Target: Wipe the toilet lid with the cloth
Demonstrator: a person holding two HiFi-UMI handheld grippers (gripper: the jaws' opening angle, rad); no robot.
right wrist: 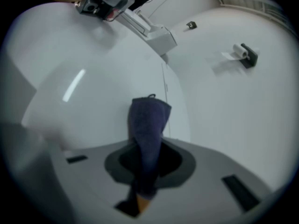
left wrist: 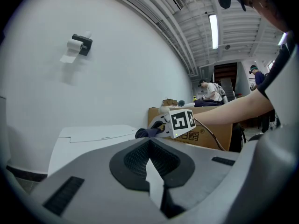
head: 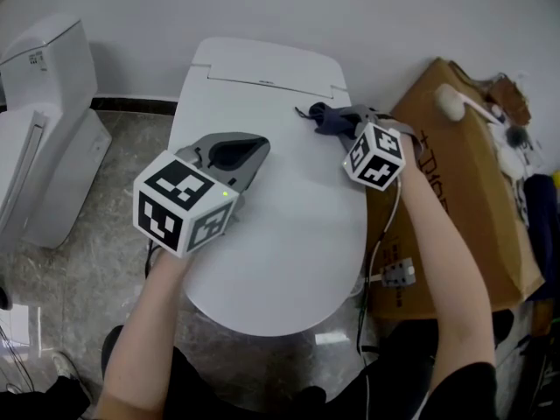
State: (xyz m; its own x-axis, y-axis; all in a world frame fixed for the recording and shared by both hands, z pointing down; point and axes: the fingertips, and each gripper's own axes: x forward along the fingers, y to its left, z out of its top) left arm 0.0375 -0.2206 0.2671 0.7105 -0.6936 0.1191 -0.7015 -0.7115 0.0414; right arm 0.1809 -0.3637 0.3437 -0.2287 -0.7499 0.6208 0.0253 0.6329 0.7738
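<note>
Right tool (head: 348, 122): clenched on dark blue cloth (head: 331, 119), cloth bunched against rear right part of closed white toilet lid (head: 289, 226), close to hinge end. Left tool (head: 243, 153): jaws drawn together on nothing, set above left half of lid, well apart from cloth. Alongside: brown cardboard box (head: 464, 191) just right of toilet, second white toilet (head: 44, 129) at left.

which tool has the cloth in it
The right tool, shut on the dark blue cloth near the back of the toilet lid; the left tool is shut on nothing.
</note>
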